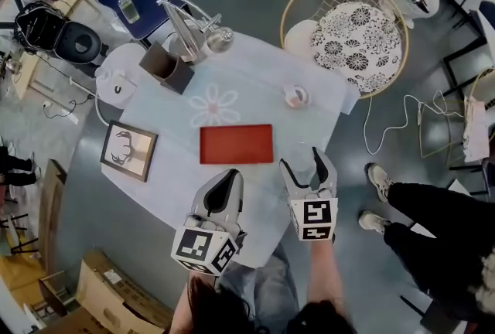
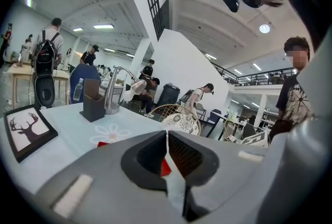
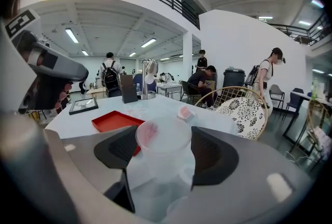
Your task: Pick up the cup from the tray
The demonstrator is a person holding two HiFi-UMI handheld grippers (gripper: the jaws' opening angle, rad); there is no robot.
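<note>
A clear plastic cup (image 3: pixel 163 141) stands between the jaws of my right gripper (image 3: pixel 164 149), which is shut on its sides. In the head view the cup (image 1: pixel 304 155) is faint, held by the right gripper (image 1: pixel 304 164) just right of the red tray (image 1: pixel 236 144), above the table's near edge. The tray (image 3: pixel 111 120) lies flat with nothing on it. My left gripper (image 1: pixel 227 184) hovers below the tray's near edge. Its jaws are pressed together on nothing (image 2: pixel 166 137), with a bit of the red tray (image 2: pixel 165 167) showing behind them.
A small pink cup (image 1: pixel 296 96) sits right of the flower print. A brown holder (image 1: pixel 168 68), a metal stand (image 1: pixel 193 31) and a framed deer picture (image 1: pixel 128 150) occupy the table's far and left parts. A wicker chair (image 1: pixel 348 31) and a person's legs (image 1: pixel 433 224) are to the right.
</note>
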